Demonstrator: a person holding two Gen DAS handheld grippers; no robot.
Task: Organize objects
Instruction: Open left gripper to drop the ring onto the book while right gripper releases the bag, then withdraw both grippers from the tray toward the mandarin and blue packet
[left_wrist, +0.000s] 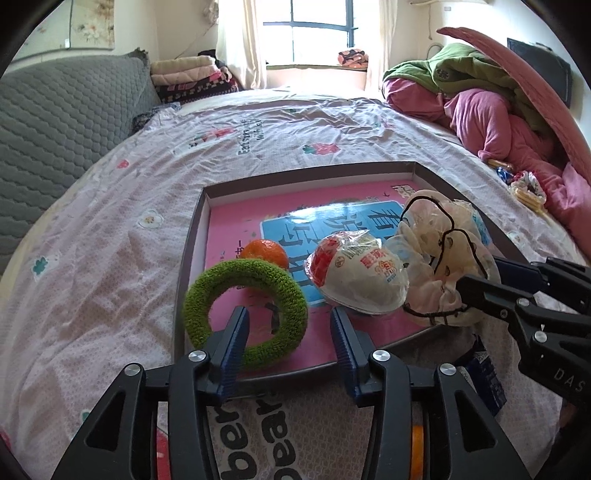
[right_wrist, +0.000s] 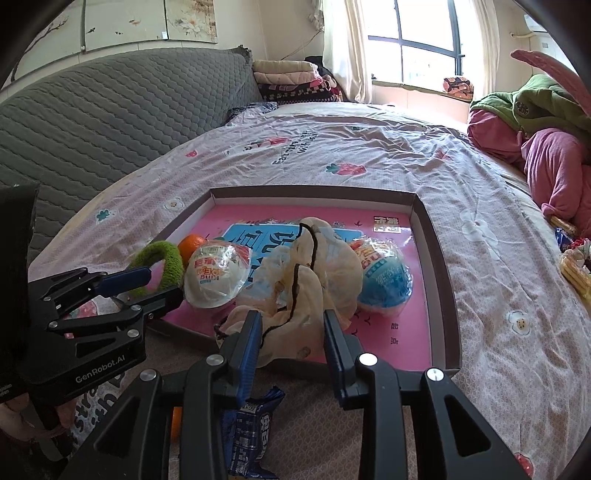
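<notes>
Left gripper (left_wrist: 288, 325) spread, green ring (left_wrist: 245, 312) at its left finger; right gripper (right_wrist: 291, 332) spread around cloth bag (right_wrist: 310, 280) in tray (right_wrist: 439, 258).

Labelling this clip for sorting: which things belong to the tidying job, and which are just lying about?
Job:
tray
green ring
orange
red-wrapped bun
blue-wrapped bun
drawstring pouch
dark blue packet

Lying about:
pink clothes
green jacket
folded blankets
grey cover
</notes>
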